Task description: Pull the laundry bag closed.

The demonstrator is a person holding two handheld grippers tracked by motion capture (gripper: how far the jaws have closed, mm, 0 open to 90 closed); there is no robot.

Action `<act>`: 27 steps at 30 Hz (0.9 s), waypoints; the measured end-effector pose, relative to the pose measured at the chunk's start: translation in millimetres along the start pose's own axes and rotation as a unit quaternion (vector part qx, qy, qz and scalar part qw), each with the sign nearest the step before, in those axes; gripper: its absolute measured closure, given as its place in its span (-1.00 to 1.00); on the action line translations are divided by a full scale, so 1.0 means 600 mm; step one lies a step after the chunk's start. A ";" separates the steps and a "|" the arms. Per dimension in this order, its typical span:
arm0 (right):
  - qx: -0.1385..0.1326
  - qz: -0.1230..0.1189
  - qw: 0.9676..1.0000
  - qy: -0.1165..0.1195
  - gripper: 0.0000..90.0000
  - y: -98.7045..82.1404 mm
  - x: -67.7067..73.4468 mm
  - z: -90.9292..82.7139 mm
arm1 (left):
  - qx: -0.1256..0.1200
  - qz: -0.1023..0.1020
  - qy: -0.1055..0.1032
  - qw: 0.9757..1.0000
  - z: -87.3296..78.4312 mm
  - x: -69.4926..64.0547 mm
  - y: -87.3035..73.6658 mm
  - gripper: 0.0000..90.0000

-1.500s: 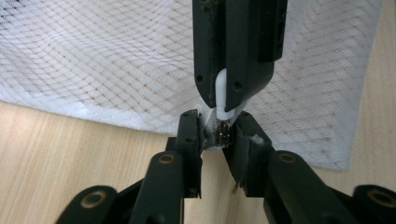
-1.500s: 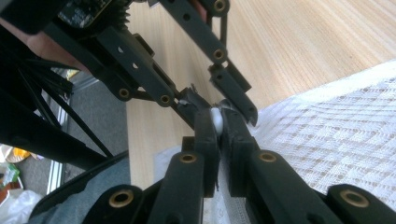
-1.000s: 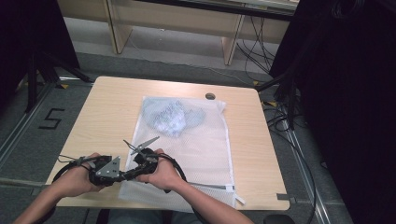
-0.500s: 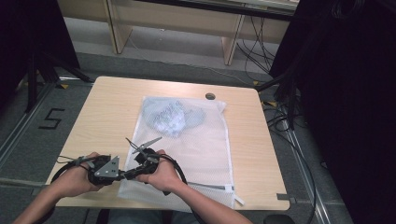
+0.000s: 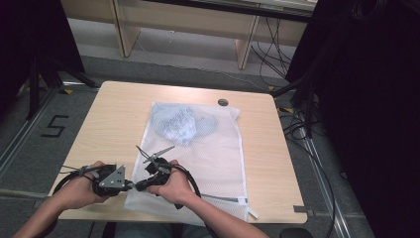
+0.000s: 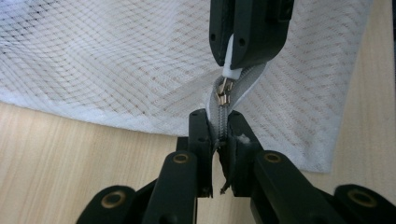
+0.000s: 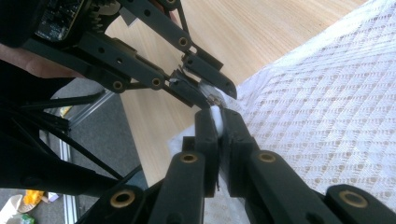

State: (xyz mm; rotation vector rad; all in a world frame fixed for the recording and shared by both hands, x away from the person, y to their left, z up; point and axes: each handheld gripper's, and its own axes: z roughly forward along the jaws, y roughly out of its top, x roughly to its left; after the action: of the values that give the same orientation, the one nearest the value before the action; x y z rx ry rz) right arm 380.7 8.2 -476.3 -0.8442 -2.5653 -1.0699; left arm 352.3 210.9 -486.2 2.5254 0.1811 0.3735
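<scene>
The mesh laundry bag [image 5: 198,163] lies flat on the counter [image 5: 119,114], its zipper corner at the near left edge, with a bundle of bluish cloth [image 5: 181,124] inside at the far end. Your left claw [image 6: 219,140] is clenched on the grey zipper tape [image 6: 223,122] just behind the metal slider [image 6: 224,91]. Your right claw [image 7: 219,122] is clenched on the white pull tab [image 6: 229,70].

1. Hold the left claw stationary as the anchor.
2. Draw the right claw along the zipper line, keeping it low and parallel to the tape.
3. Keep the tape taut; slack is likely to jam the slider in the mesh.
4. Pull steadily, as the tab could slip out.
</scene>
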 end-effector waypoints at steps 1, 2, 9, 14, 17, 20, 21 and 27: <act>0.000 0.000 1.000 0.000 0.94 0.000 0.000 0.000 | 0.000 0.000 0.000 1.000 0.000 0.000 0.000 0.83; 0.002 0.001 1.000 0.000 0.94 0.000 0.001 -0.001 | -0.004 -0.005 -0.003 1.000 -0.001 0.000 0.000 0.83; 0.007 -0.004 1.000 -0.006 0.94 -0.003 0.002 -0.009 | -0.005 -0.015 -0.004 1.000 -0.001 0.001 -0.001 0.83; 0.008 -0.006 1.000 -0.011 0.94 -0.009 0.000 -0.011 | -0.008 -0.023 -0.010 1.000 0.000 -0.001 -0.001 0.84; 0.013 -0.007 1.000 -0.015 0.94 -0.011 0.000 -0.014 | 0.003 -0.016 -0.017 1.000 -0.002 0.002 -0.002 0.84; 0.015 -0.003 1.000 -0.016 0.94 -0.014 -0.002 -0.019 | -0.002 -0.022 -0.015 1.000 -0.001 0.002 -0.003 0.84; 0.011 -0.007 1.000 -0.017 0.94 -0.016 -0.005 -0.020 | -0.001 -0.022 -0.016 1.000 -0.001 0.003 -0.004 0.84; 0.016 -0.001 1.000 -0.018 0.94 -0.025 -0.010 -0.027 | 0.007 -0.019 -0.020 1.000 -0.003 0.004 -0.005 0.84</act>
State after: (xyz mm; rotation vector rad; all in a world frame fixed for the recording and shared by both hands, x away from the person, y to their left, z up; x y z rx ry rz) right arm 376.5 -14.5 -475.9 -0.8627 -2.6060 -1.0213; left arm 353.7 214.8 -486.1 2.5374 0.2181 0.3079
